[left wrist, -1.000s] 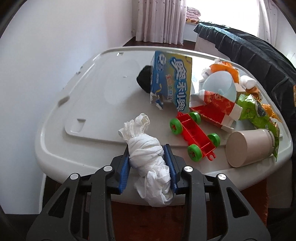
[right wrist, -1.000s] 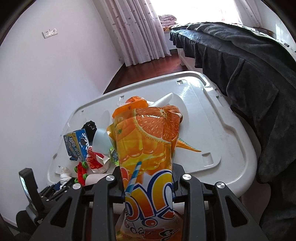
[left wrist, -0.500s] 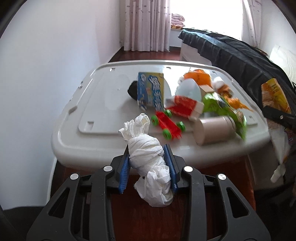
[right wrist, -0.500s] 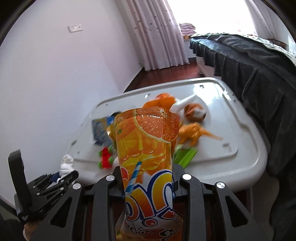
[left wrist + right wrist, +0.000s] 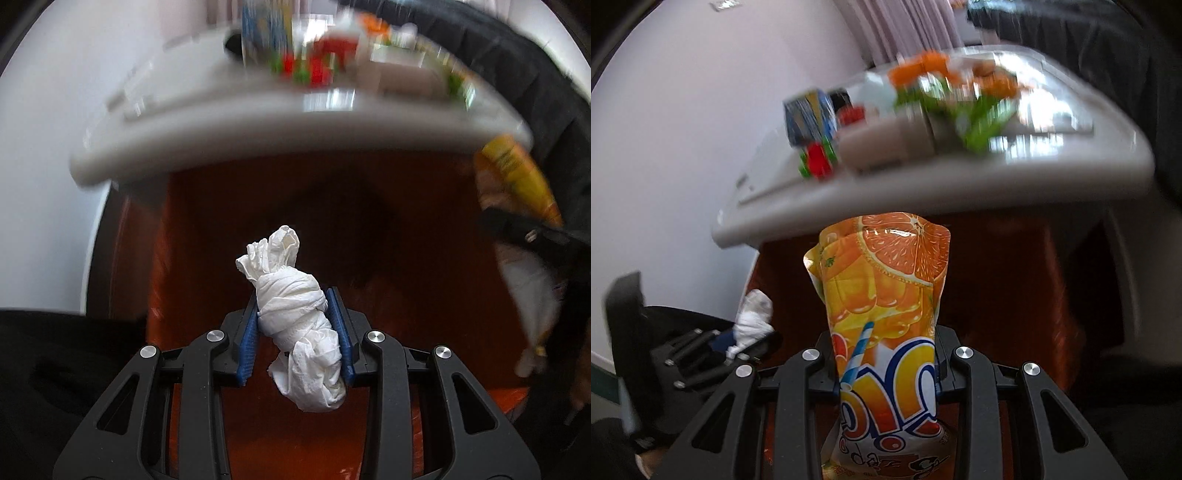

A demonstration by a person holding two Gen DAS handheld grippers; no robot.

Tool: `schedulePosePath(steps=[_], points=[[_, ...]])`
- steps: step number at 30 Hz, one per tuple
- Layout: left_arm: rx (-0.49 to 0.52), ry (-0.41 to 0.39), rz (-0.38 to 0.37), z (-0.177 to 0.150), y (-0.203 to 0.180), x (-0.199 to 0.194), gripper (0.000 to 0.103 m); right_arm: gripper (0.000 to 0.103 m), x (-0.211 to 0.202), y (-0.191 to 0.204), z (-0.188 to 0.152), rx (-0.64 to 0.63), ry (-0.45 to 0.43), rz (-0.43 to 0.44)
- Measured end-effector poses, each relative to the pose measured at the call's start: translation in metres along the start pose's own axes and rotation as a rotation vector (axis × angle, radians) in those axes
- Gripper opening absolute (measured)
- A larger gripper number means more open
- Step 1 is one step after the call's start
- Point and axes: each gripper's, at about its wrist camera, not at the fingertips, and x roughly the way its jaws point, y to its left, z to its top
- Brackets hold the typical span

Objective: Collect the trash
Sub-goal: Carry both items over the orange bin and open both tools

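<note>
A crumpled white tissue wad [image 5: 299,317] sits pinched between the blue pads of my left gripper [image 5: 297,314], which is shut on it and hangs over the reddish-brown floor below the table edge. My right gripper [image 5: 884,354] is shut on an orange juice pouch [image 5: 884,295] with an orange-slice print, also held below the table's front edge. The left gripper with its tissue [image 5: 753,317] shows at the lower left of the right wrist view. The pouch [image 5: 517,177] and the right gripper show at the right edge of the left wrist view.
The white plastic table [image 5: 280,122] lies above both grippers, blurred, carrying a blue carton [image 5: 809,114], a red and green toy [image 5: 818,158], a beige cup [image 5: 886,144], green and orange wrappers. A dark blanket [image 5: 1108,44] covers the bed at right. White wall at left.
Both grippers have pulled back from the table and sunk below its edge, tilting down toward the floor. Each keeps its load: the tissue wad in the left, the juice pouch in the right.
</note>
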Motion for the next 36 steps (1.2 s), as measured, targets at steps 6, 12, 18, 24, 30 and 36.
schedulePosePath(steps=[6,12,18,24,30,36], points=[[0.016,0.058,0.012,-0.003,-0.004,0.02,0.034,0.033,0.031,-0.006,-0.015,0.04,0.12,-0.039],[0.052,0.12,0.079,-0.008,-0.013,0.034,0.058,0.069,0.043,-0.006,-0.019,0.042,0.172,-0.124],[0.009,0.09,0.078,-0.007,-0.006,0.027,0.07,0.069,0.034,-0.015,-0.015,0.082,0.123,-0.136],[0.001,0.087,0.068,-0.002,-0.004,0.028,0.07,0.069,0.026,-0.016,-0.008,0.106,0.073,-0.141],[-0.012,0.041,0.05,0.003,0.001,0.016,0.07,0.069,0.013,0.001,0.011,0.036,-0.004,-0.159],[-0.026,-0.044,0.057,0.008,0.002,-0.002,0.07,0.071,-0.01,0.018,0.04,-0.047,-0.14,-0.137]])
